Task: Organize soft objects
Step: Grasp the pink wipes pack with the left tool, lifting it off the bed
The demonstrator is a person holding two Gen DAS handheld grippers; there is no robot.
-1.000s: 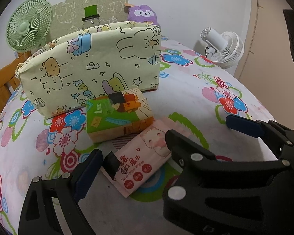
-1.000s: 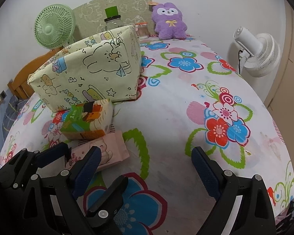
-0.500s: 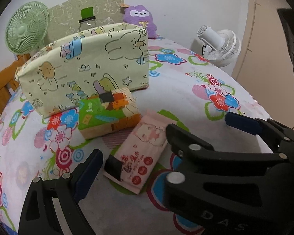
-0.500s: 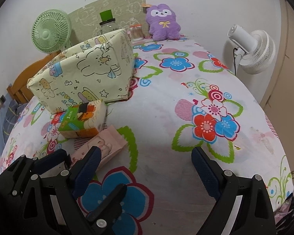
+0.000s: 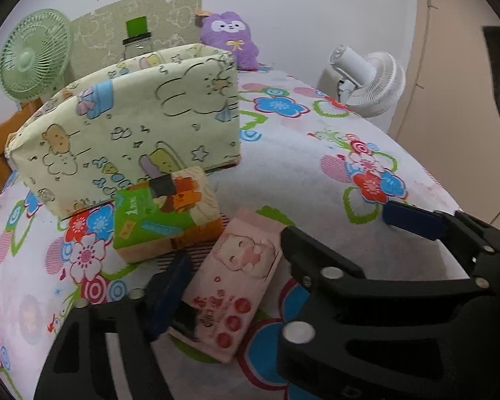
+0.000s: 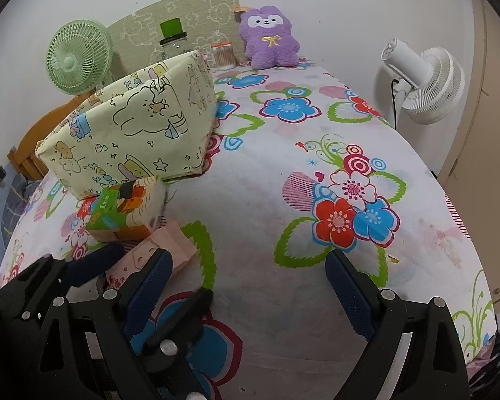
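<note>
Lying flat on the flowered tablecloth [image 6: 250,200], the pink wipes pack [image 5: 236,283] sits low in your left wrist view, around 6 o'clock, with the green and orange tissue pack [image 5: 165,215] touching its far end at 10 o'clock. Your left gripper [image 5: 233,280] has its fingers spread wide around the wipes pack; one blue pad [image 5: 168,295] is right against the pack's left edge, while the other side is hidden by the black frame of your right gripper [image 6: 248,286], which crosses in front. That right gripper is also spread wide, with only cloth between its pads [image 6: 345,286].

Behind the tissue pack, at 12 o'clock, the cream cartoon-print fabric bin [image 5: 133,133] stands open-topped, close to the tissue pack. Past it along the wall you have a green fan [image 6: 80,61] at 10 o'clock, a glass jar with a green lid [image 6: 173,41], a purple plush toy [image 6: 270,38] and a white fan [image 6: 423,83] at 2 o'clock.
</note>
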